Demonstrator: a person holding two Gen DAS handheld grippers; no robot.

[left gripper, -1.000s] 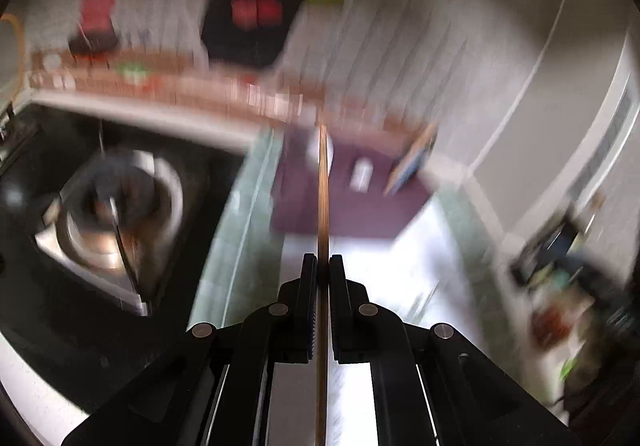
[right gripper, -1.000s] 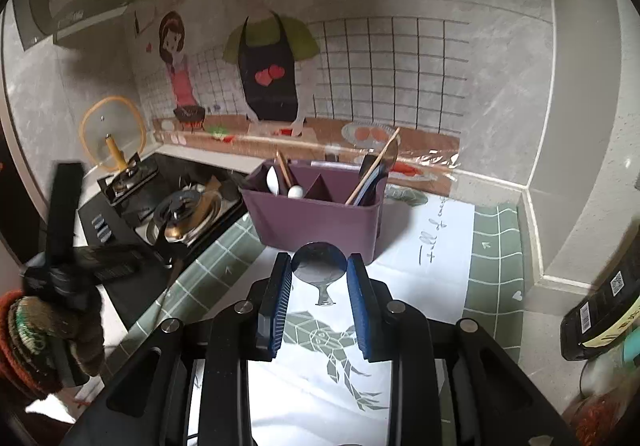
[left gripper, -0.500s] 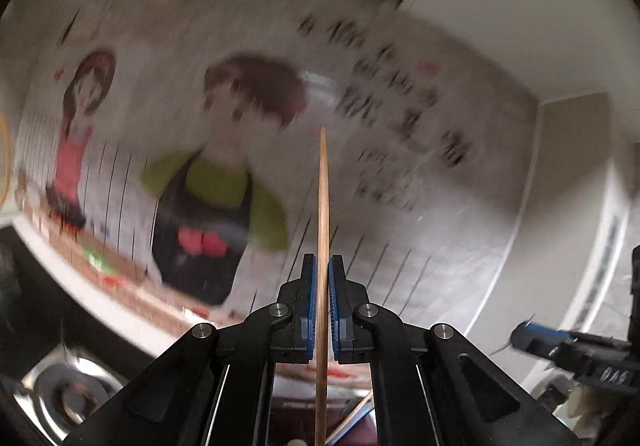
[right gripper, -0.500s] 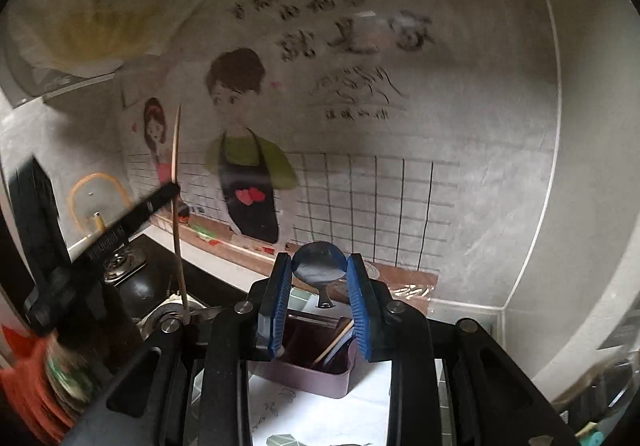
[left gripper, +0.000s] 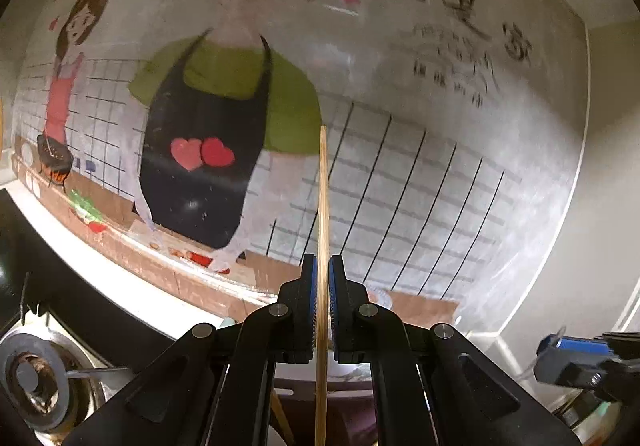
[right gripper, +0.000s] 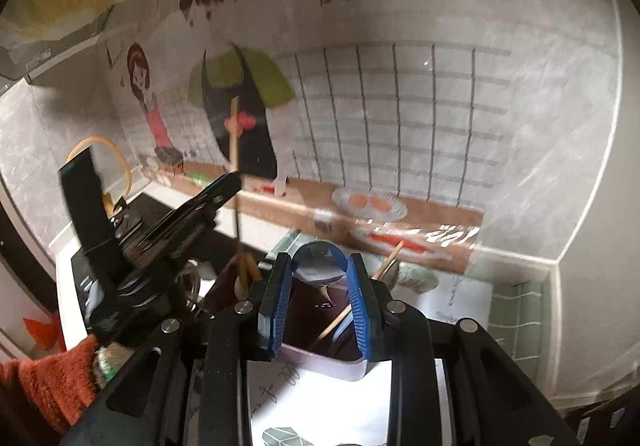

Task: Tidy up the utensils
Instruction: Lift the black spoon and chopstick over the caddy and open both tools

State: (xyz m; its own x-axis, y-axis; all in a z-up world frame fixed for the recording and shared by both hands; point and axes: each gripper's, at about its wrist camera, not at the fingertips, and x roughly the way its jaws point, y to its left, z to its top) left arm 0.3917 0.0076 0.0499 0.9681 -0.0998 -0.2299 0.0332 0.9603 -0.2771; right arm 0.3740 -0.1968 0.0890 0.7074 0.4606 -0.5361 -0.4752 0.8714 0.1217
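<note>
My left gripper (left gripper: pixel 320 266) is shut on a thin wooden chopstick (left gripper: pixel 323 198) that stands upright, its lower end over the purple utensil holder (left gripper: pixel 344 414) below. From the right wrist view the left gripper (right gripper: pixel 224 186) holds that chopstick (right gripper: pixel 234 142) above the holder's left compartment. My right gripper (right gripper: pixel 318 266) is shut on a metal spoon (right gripper: pixel 316 256), bowl up, above the purple holder (right gripper: pixel 320 360). Chopsticks (right gripper: pixel 384 266) and spoons stand in the holder.
A gas stove burner (left gripper: pixel 36 382) lies at the lower left, with a glass pot lid (right gripper: pixel 100 166) behind it. The cartoon-decorated wall (left gripper: pixel 208 106) is close ahead. A white paper mat (right gripper: pixel 316 402) covers the green tiled counter (right gripper: pixel 516 318).
Both grippers have come down toward the purple holder after swinging upward. The chopstick's lower end now hangs over the holder, and the spoon sits above its opening.
</note>
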